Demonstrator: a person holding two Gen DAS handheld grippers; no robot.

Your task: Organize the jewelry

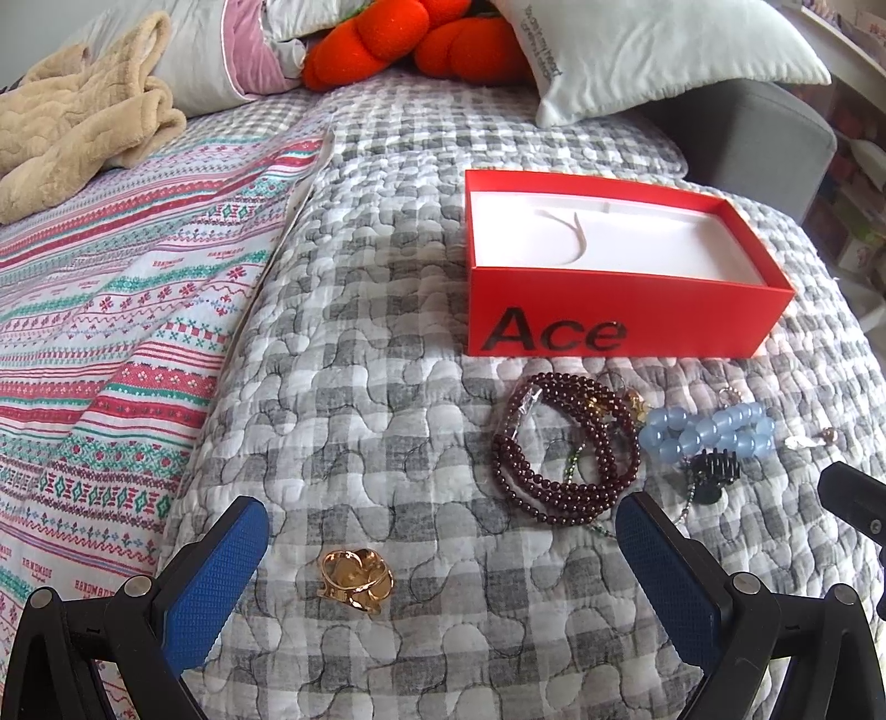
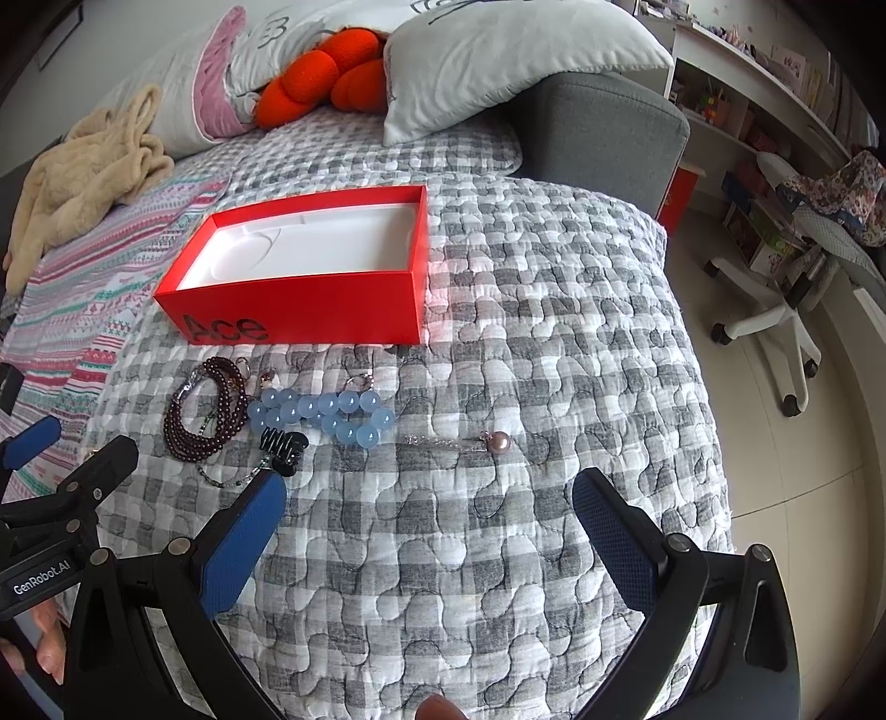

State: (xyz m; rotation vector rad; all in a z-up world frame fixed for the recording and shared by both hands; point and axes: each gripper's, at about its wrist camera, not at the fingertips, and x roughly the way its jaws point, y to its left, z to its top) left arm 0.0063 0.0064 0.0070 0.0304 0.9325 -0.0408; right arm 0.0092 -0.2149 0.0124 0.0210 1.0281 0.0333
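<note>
An open red box [image 1: 620, 315] [image 2: 310, 318] marked "Ace", with a white liner, rests on the grey checked quilt. In front of it lie a dark red bead string [image 1: 559, 443] [image 2: 205, 415], a pale blue bead bracelet [image 1: 709, 432] [image 2: 326, 412], a black hair claw [image 1: 714, 471] [image 2: 285, 443] and a pink pearl pendant [image 2: 498, 440]. A gold ring [image 1: 354, 579] lies apart, between the fingers of my left gripper [image 1: 443, 531], which is open. My right gripper [image 2: 432, 498] is open too, just short of the pendant.
Pillows [image 1: 653, 50], an orange plush [image 1: 410, 39] and a beige blanket [image 1: 77, 133] lie at the head of the bed. A patterned sheet [image 1: 111, 310] covers the left. The bed's edge drops to the floor on the right, near a swivel chair [image 2: 786, 310].
</note>
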